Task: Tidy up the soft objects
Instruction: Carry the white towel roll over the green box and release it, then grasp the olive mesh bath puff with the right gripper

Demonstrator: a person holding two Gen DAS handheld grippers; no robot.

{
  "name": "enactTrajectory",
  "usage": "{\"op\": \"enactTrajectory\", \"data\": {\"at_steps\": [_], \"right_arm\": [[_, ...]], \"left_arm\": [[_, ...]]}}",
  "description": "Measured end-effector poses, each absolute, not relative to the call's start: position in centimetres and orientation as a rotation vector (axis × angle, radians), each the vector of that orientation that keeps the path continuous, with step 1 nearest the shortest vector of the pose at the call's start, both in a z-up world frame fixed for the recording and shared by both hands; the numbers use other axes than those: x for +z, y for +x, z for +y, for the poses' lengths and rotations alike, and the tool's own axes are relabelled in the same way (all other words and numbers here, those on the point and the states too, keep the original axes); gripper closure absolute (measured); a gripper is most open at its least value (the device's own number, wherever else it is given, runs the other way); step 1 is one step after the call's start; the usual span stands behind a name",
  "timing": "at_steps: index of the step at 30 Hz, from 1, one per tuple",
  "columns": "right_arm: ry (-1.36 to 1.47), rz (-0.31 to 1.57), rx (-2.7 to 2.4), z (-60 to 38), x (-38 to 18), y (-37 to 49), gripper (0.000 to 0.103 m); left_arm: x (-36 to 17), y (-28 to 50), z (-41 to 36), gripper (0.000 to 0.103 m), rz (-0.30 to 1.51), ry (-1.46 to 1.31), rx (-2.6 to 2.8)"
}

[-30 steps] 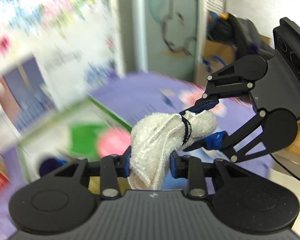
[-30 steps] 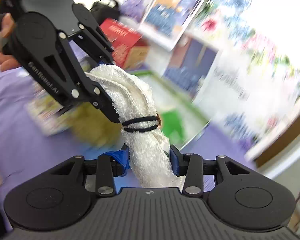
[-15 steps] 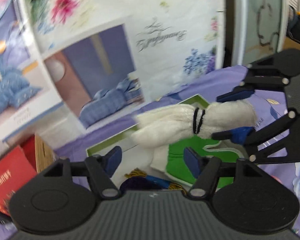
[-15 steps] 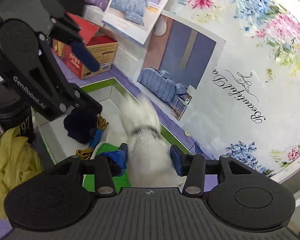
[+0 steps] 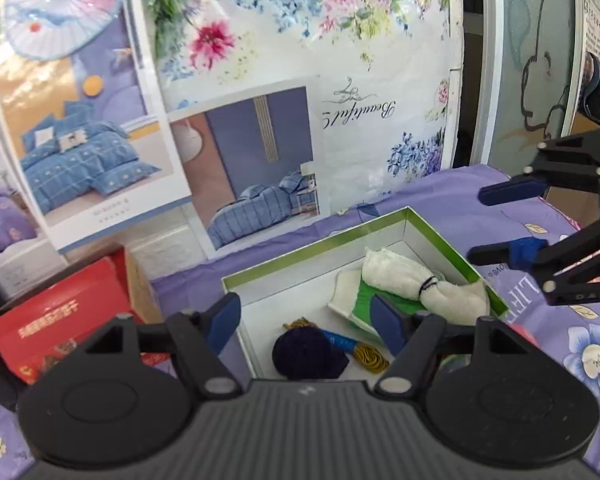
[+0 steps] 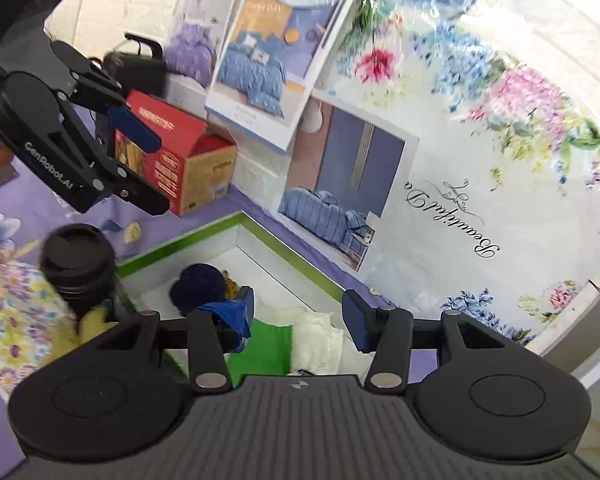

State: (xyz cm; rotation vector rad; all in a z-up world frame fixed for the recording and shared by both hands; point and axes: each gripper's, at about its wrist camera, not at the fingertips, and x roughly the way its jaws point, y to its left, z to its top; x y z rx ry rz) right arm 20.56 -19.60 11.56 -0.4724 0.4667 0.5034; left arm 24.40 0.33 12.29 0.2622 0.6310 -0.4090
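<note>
A white towel roll (image 5: 416,284) bound with a black hair tie lies inside the green-rimmed white box (image 5: 312,248), on top of a green and white cloth (image 5: 364,300). A dark blue yarn ball (image 5: 306,354) with gold cord lies nearer in the box. My left gripper (image 5: 304,318) hovers open above the box's near side, holding nothing. My right gripper (image 6: 298,312) is open just above the towel roll (image 6: 316,340) and green cloth (image 6: 268,348), apart from both. In the left wrist view the right gripper (image 5: 512,220) stands open at the right.
A red carton (image 5: 64,320) stands left of the box against the wall of bedding posters. A black lidded cup (image 6: 78,264) and a yellow cloth (image 6: 90,324) sit beside the box on the purple floral bedsheet (image 5: 580,344).
Both grippers held the towel roll a second ago. The left let go first, then the right opened, and the roll now lies in the box.
</note>
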Motion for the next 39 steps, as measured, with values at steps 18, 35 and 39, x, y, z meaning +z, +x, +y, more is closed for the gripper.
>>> {"op": "enactTrajectory", "data": {"at_steps": [18,35,39], "right_arm": [[-0.154,0.639,0.242,-21.5,3.3,4.5,0.067],[-0.017,0.489,0.27,-15.7,-0.8,7.9,0.065],[0.033,0.512,0.31,-16.2,-1.3,9.1,0.065]], "left_arm": [[5.7,8.0,5.1,0.005,0.676,0.181,-0.339],[3.5,15.7,-0.7,0.002,1.015,-0.329,-0.272],[1.3,17.8,-0.5,0.002,1.095,-0.398,-0.249]]}}
